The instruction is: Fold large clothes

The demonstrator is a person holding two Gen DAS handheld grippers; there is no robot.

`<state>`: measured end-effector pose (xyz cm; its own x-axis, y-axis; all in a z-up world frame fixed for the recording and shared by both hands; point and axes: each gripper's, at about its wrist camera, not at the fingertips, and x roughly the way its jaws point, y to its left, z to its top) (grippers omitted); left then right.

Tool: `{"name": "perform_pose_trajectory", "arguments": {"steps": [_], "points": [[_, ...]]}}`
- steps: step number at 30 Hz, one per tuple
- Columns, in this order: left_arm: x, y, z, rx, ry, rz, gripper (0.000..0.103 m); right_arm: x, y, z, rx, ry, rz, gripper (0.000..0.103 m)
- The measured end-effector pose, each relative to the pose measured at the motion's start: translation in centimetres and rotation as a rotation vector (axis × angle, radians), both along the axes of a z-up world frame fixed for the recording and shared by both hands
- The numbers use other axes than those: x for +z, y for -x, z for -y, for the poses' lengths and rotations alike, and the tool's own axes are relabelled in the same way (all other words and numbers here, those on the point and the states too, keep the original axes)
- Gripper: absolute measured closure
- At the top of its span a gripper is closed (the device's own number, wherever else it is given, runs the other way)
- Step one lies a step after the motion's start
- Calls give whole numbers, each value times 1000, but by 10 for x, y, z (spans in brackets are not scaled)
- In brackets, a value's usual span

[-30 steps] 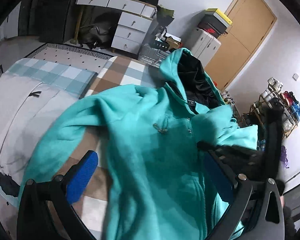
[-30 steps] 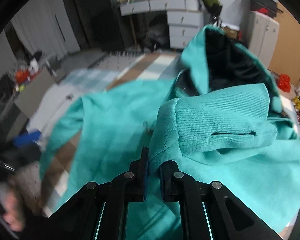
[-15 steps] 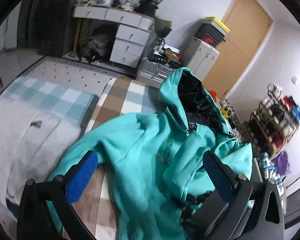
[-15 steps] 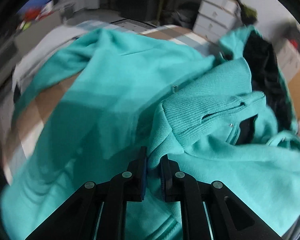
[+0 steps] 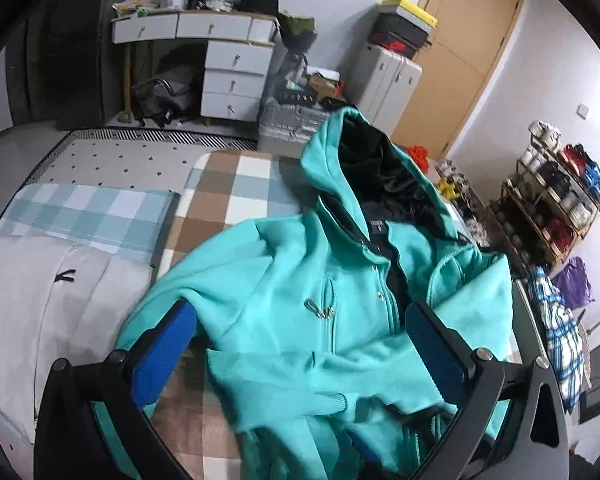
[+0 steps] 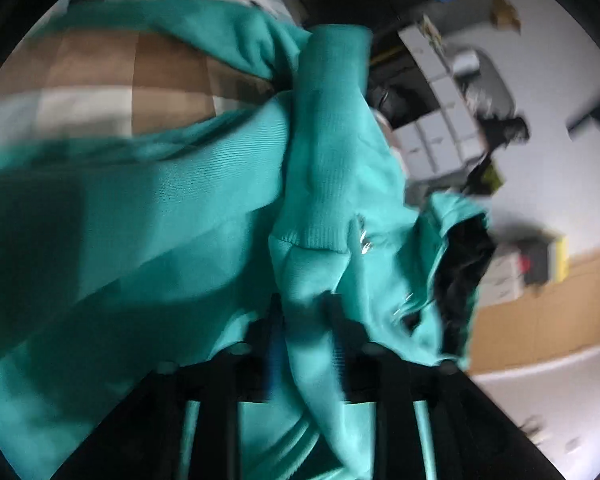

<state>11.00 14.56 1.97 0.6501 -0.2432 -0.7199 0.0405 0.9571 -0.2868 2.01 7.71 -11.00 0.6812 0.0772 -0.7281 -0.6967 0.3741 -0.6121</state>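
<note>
A teal zip hoodie (image 5: 260, 264) with a black-lined hood (image 5: 380, 168) lies front up on the brown-and-white checked bed cover (image 5: 236, 184). One sleeve is folded across its lower front. My left gripper (image 5: 300, 312) hovers over the chest, jaws wide open and holding nothing. In the blurred, tilted right wrist view, the hoodie (image 6: 160, 220) fills the frame and its ribbed cuff (image 6: 324, 152) runs upward. My right gripper (image 6: 306, 308) is opening; teal sleeve cloth still lies between its parted fingers.
A white duvet (image 5: 40, 280) and a folded blue-check blanket (image 5: 84, 208) cover the bed's left side. Beyond the bed stand a white drawer desk (image 5: 236, 68), a silver case (image 5: 292, 120) and a door (image 5: 460, 56). A shoe rack (image 5: 556, 208) and a plaid garment (image 5: 556, 332) are at the right.
My right gripper rolled strongly and moved down across the hoodie with the sleeve, then its jaws parted. My left gripper drew back and up, showing more of the hoodie.
</note>
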Motion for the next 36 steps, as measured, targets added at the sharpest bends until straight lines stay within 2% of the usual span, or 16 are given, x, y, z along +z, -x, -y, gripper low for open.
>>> {"name": "perform_pose_trajectory", "arguments": {"steps": [1,2,5,10,11,13,15,16,19,22,24,26,28,32,34,36], "points": [[-2,0,3,-11,-9,-6,1,14,1,9,-14,-88,-45,4],[-5,-1,7,-30,-22,-17,1,30,1,22,-21,-195,-90,0],[-14,-5,23,-81,-64,-47,1,65,-10,60,-95,-422,-277,0],[-33,-10,62,-193,-100,-106,1,101,-46,147,-329,-725,-375,0],[-41,-14,75,-233,-128,-129,1,103,-50,169,-388,-788,-391,0],[-58,-22,97,-290,-182,-168,1,94,-67,218,-546,-958,-498,0],[-74,-33,116,-297,-288,-176,1,63,-86,259,-674,-1151,-740,0],[-81,-39,121,-303,-311,-186,1,52,-90,269,-716,-1198,-787,0],[-103,-56,129,-319,-340,-238,1,29,-98,286,-842,-1231,-766,0],[-125,-69,131,-333,-405,-289,1,19,-108,290,-904,-1273,-753,0],[-132,-75,127,-321,-382,-305,1,17,-115,300,-962,-1329,-707,15],[-132,-79,126,-296,-380,-312,1,12,-128,310,-1025,-1326,-672,61],[-129,-83,131,-304,-410,-286,1,6,-135,316,-1055,-1330,-646,79],[-116,-90,155,-333,-453,-239,1,19,-122,329,-1048,-1394,-534,90],[-108,-92,170,-354,-481,-199,1,31,-111,341,-1028,-1471,-485,91],[-107,-91,185,-351,-546,-159,1,43,-105,366,-1060,-1510,-377,91]]}}
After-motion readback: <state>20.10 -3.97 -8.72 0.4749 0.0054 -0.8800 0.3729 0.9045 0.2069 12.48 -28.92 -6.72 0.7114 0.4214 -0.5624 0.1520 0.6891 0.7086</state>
